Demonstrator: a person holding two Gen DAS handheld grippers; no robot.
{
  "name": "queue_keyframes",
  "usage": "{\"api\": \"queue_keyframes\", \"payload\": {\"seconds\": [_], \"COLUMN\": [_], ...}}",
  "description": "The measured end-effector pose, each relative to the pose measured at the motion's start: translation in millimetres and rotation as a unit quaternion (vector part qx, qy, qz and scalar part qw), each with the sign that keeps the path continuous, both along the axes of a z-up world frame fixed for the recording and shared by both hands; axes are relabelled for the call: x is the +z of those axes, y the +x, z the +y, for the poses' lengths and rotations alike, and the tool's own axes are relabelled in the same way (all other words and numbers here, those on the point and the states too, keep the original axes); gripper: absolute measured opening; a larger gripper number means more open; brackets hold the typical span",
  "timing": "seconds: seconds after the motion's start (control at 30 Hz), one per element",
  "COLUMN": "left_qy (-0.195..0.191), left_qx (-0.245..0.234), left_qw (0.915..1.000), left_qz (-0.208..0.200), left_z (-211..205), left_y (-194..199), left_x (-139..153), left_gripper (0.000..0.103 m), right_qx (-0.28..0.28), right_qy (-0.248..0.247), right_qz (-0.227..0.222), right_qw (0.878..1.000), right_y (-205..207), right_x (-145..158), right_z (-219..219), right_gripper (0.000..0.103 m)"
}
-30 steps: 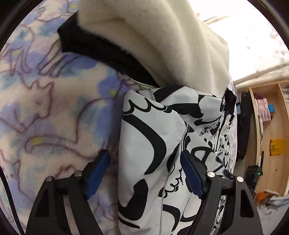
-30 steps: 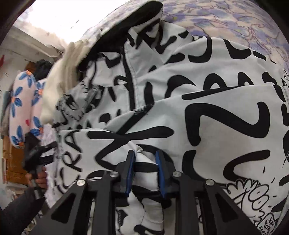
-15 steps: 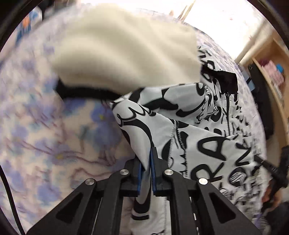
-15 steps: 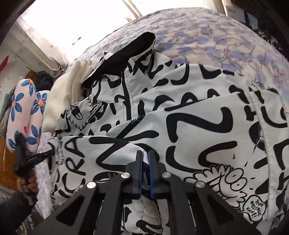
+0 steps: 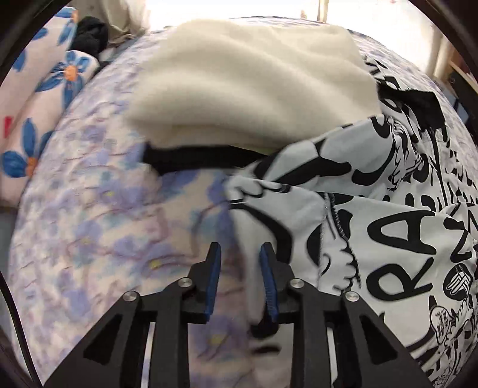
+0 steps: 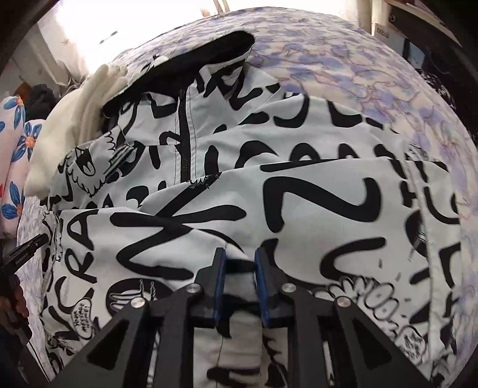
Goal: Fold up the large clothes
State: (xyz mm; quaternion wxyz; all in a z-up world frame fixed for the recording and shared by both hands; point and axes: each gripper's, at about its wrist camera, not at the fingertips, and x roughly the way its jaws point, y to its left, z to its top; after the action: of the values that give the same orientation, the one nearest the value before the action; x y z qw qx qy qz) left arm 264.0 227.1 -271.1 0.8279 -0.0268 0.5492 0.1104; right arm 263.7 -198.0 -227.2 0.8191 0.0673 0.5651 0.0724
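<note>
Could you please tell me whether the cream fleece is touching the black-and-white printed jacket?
Touching. The left wrist view shows the cream fleece lying over the printed jacket with no gap along its lower right edge.

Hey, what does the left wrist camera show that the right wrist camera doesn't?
Only the left wrist view shows the cream fleece broad and close, over a black band. Only the right wrist view shows the jacket's black zipper, its black collar and a shelf. Both share the printed jacket, the purple floral bedspread and the blue-flowered pillow.
</note>
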Motion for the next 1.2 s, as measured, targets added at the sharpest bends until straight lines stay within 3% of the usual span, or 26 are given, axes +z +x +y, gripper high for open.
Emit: {"api": "queue_keyframes", "payload": {"seconds": [0.07,0.17,0.33,0.53,0.63,0.7,0.77,0.87,1.0,1.1,1.2], "left_qy": [-0.002,-0.041,-0.107,-0.066,-0.062,-0.059,-0.065,-0.072,-0.088,-0.108,-0.119], "left_qx": [0.009,0.020,0.029,0.024,0.006,-0.002,-0.004,-0.004,0.005,0.010,0.009], "left_qw": [0.9999,0.9987,0.9936,0.9973,0.9977,0.9979,0.9975,0.9969,0.9956,0.9941,0.9928], "left_qz": [-0.008,-0.025,0.019,0.024,0.029,0.028,0.028,0.032,0.030,-0.001,-0.009], "left_z": [0,-8,-47,-90,-98,-98,-96,-94,-91,-93,-99], "left_y": [-16,-46,-90,-102,-94,-90,-87,-84,-76,-68,-52], "left_x": [16,32,7,-19,-31,-36,-38,-36,-23,-5,-5], "left_gripper": [0.026,0.026,0.026,0.027,0.027,0.028,0.028,0.028,0.028,0.028,0.030], "right_qx": [-0.008,-0.003,0.047,0.158,0.187,0.185,0.177,0.134,0.076,0.069,0.087], "right_qy": [0.015,0.019,0.038,0.063,0.032,-0.002,-0.019,-0.050,-0.032,0.009,0.029], "right_qz": [-0.010,-0.040,-0.033,-0.003,0.010,0.010,-0.002,-0.017,-0.018,-0.028,-0.030], "right_qw": [1.000,0.999,0.998,0.985,0.982,0.983,0.984,0.990,0.996,0.997,0.995], "right_y": [-15,-39,-59,-81,-84,-80,-73,-59,-43,-36,-24], "right_x": [12,28,29,9,-12,-28,-33,-28,-9,3,0], "right_z": [-1,10,60,124,132,119,98,61,33,35,62], "right_gripper": [0.020,0.028,0.036,0.036,0.035,0.030,0.000,0.000,0.004,0.004,0.004]}}
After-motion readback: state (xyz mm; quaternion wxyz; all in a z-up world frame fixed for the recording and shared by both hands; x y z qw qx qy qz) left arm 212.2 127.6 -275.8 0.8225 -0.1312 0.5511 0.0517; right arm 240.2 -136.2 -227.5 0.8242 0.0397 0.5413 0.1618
